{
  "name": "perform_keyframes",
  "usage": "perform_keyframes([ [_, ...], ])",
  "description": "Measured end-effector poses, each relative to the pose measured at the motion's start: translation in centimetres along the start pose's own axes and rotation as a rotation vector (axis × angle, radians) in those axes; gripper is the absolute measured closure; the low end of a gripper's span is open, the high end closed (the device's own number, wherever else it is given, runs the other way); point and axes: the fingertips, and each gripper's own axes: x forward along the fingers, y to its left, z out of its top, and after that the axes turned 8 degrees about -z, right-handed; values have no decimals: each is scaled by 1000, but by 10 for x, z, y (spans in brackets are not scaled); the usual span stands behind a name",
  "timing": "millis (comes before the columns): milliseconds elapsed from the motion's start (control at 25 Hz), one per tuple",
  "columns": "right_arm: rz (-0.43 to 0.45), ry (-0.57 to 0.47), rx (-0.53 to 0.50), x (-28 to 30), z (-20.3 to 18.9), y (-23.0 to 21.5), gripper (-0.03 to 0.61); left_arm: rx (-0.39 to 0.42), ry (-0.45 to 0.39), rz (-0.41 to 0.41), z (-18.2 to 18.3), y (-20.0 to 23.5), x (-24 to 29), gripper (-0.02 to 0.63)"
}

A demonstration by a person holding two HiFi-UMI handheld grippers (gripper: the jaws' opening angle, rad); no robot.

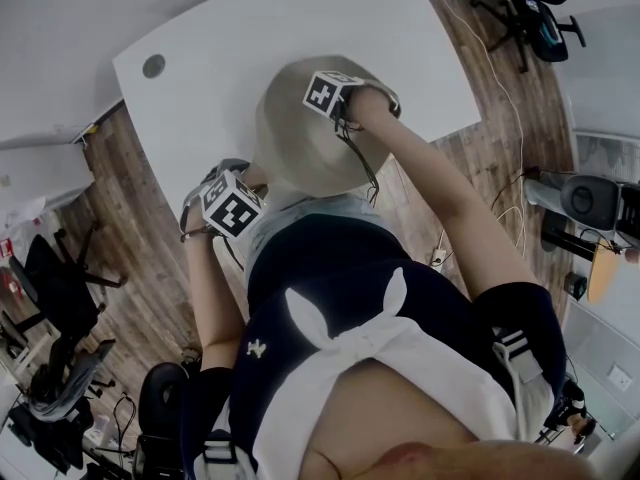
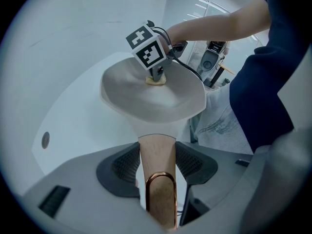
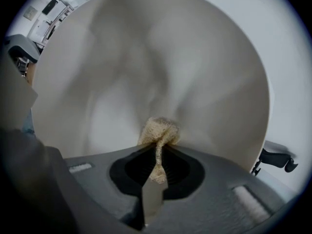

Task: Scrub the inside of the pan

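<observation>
Where the pan sits: the pale, round pan (image 1: 300,143) (image 2: 146,104) (image 3: 185,57) rests on a white table (image 1: 200,58) (image 2: 73,62), near the table's front edge and close to the person's body.
Handle: a wooden handle (image 2: 157,150) with a copper loop (image 2: 161,191) at its end juts from the pan toward the person.
Scrubber: a tan scrubber (image 3: 160,129) (image 2: 156,80) presses on the pan's inside, on the side away from the handle.
Right gripper: the right gripper (image 1: 338,120) (image 2: 156,74) (image 3: 158,147) is clamped tight on the scrubber, a thin strip pinched between its jaws. It points steeply down into the pan, its marker cube (image 1: 325,93) (image 2: 147,45) uppermost.
Right arm: the bare right arm (image 1: 450,198) stretches from the shoulder across the table's edge, wrist bent down over the pan.
Left gripper: the left gripper (image 1: 240,178) (image 2: 157,155) is closed on the handle, its pads (image 2: 127,165) pressing the wood from both sides. It tilts steeply down.
Left arm: the left arm (image 1: 210,288) is bent and tucked close to the body.
Surroundings: a wood floor (image 1: 130,268) and a black office chair (image 1: 545,23) lie beyond the table.
</observation>
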Motion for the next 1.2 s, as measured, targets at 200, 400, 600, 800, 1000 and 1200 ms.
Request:
perform_keyframes([
  [200, 31, 49, -66, 6, -11, 16, 546, -1, 2, 2, -1, -1, 0, 383],
  [400, 130, 95, -56, 2, -25, 34, 546, -3, 4, 2, 0, 0, 0, 383],
  [600, 214, 94, -65, 5, -28, 46, 546, -4, 4, 4, 0, -1, 0, 383],
  [800, 325, 88, -59, 2, -33, 65, 546, -3, 6, 5, 0, 0, 1, 383],
  [1000, 442, 59, -51, -3, -30, 88, 545, -3, 6, 7, 1, 0, 1, 383],
  [1200, 537, 12, -50, -11, -21, 110, 545, -5, 3, 6, 0, 1, 0, 383],
])
